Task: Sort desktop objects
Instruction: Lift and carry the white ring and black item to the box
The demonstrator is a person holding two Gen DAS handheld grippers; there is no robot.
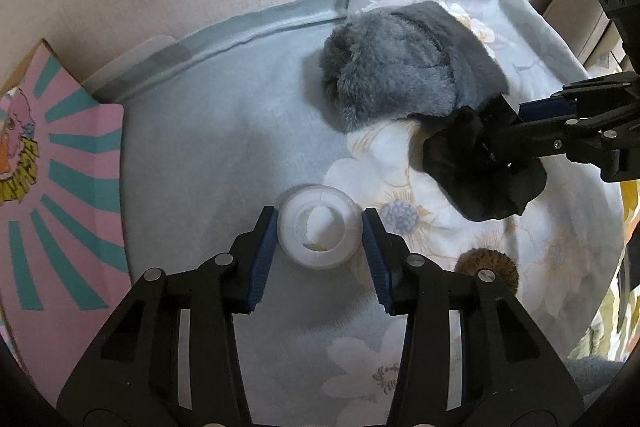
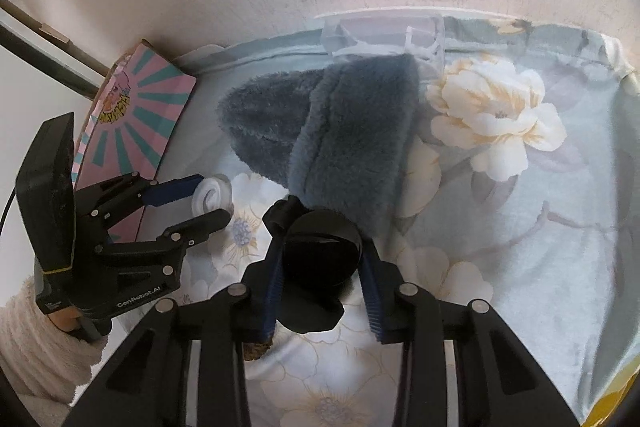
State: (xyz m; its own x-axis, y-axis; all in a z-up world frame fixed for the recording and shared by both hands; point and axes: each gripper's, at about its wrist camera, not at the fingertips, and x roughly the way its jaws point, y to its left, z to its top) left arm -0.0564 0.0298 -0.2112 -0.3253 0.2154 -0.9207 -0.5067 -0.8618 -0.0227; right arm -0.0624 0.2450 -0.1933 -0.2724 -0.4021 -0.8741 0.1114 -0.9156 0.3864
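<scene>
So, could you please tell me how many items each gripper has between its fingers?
1 each. The left gripper has the clear tape roll, and the right gripper has the black scrunchie. Nothing else shows between them, though more could be hidden.

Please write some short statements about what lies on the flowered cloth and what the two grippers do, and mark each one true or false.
1. The left gripper has a translucent white tape roll between its fingers. True.
2. The right gripper is at the grey furry slipper. False: a black fabric scrunchie sits between its fingers; the slipper lies just beyond.
3. A pink and teal striped box stands at the left edge of the floral cloth. True.
4. The tape roll stands on its edge. False: it lies flat, with the hole facing up.
5. A clear plastic container sits against the wall behind the slipper. True.
6. The scrunchie is white. False: it is black.
</scene>
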